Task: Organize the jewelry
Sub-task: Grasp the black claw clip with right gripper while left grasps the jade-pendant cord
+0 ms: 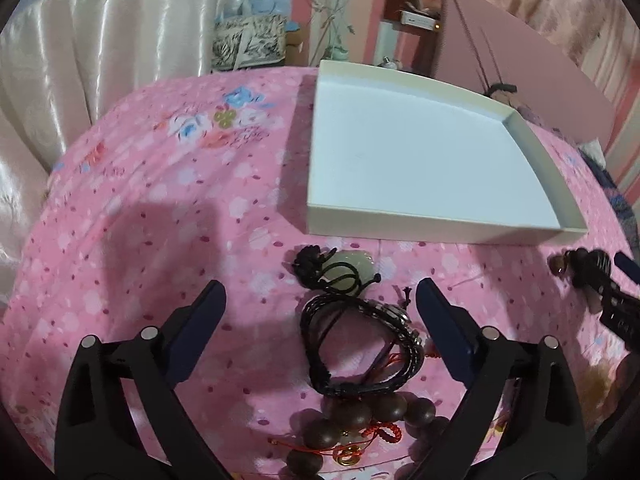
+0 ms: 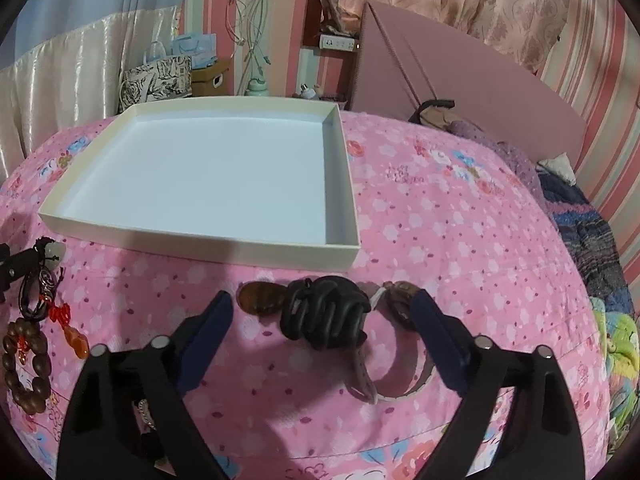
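Observation:
A shallow white box (image 1: 436, 228) lies open on the pink flowered bedspread; it also shows in the right wrist view (image 2: 200, 244). My left gripper (image 1: 320, 300) is open above a black braided bracelet (image 1: 320, 360), with a pale jade pendant on black cord (image 1: 348, 268) just ahead and a brown wooden bead bracelet (image 1: 360, 412) below. My right gripper (image 2: 322, 312) is open around a coiled black cord bundle (image 2: 324, 316), with an amber stone (image 2: 260, 298) to its left and a mauve watch strap (image 2: 400, 376) beneath.
A pink headboard panel (image 2: 460, 76) and folded blankets (image 2: 584, 232) stand at the right. A satin curtain (image 1: 80, 80) hangs left. Bags and boxes (image 2: 160, 76) sit behind the bed. An orange charm with red knot (image 2: 74, 338) lies left.

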A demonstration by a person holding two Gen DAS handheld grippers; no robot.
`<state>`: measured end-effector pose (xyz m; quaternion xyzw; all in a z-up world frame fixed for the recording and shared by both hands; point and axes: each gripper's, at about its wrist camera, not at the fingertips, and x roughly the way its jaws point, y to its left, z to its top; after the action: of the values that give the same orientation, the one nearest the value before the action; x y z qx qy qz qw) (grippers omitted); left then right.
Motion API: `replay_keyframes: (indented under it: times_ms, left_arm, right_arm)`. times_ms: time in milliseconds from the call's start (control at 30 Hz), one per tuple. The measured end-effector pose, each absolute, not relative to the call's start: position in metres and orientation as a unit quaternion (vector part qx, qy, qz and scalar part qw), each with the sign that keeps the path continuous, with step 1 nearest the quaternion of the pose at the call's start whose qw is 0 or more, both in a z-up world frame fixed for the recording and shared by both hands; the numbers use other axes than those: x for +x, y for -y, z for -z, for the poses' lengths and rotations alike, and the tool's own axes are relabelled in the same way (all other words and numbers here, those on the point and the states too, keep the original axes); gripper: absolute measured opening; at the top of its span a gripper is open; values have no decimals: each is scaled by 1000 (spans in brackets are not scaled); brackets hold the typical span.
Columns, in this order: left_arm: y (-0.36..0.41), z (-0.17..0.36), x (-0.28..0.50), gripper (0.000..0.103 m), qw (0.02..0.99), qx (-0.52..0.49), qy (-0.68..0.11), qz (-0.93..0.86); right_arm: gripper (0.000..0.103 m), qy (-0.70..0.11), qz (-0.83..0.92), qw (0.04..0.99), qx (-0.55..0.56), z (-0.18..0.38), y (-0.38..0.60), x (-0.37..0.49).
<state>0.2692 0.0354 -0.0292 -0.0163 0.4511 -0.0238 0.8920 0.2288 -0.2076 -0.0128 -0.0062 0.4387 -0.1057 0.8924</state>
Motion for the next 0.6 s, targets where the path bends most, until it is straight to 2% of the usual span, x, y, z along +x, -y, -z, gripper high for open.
replay_keyframes:
  times_ms: [200, 267, 433, 467, 600]
  left_arm:
    - [-48, 35, 277, 92, 890, -45, -453, 11]
    - [-55, 36, 281, 81, 890, -52, -453, 5]
    - [-59, 42, 286, 74, 887, -56, -458, 2]
    - [-58, 43, 287, 68, 886, -56, -461, 4]
    - [-57, 45, 286, 58, 885, -57, -462, 14]
  right_arm:
    - [68, -454, 94, 886, 22, 21, 215, 232]
    - [63, -456, 92, 885, 29, 22, 217, 232]
    - [49, -463, 89, 881, 37, 27, 220, 234]
    - [48, -464, 90, 881, 38, 27, 220, 234]
    - [48, -459, 86, 883, 43, 27, 222, 233]
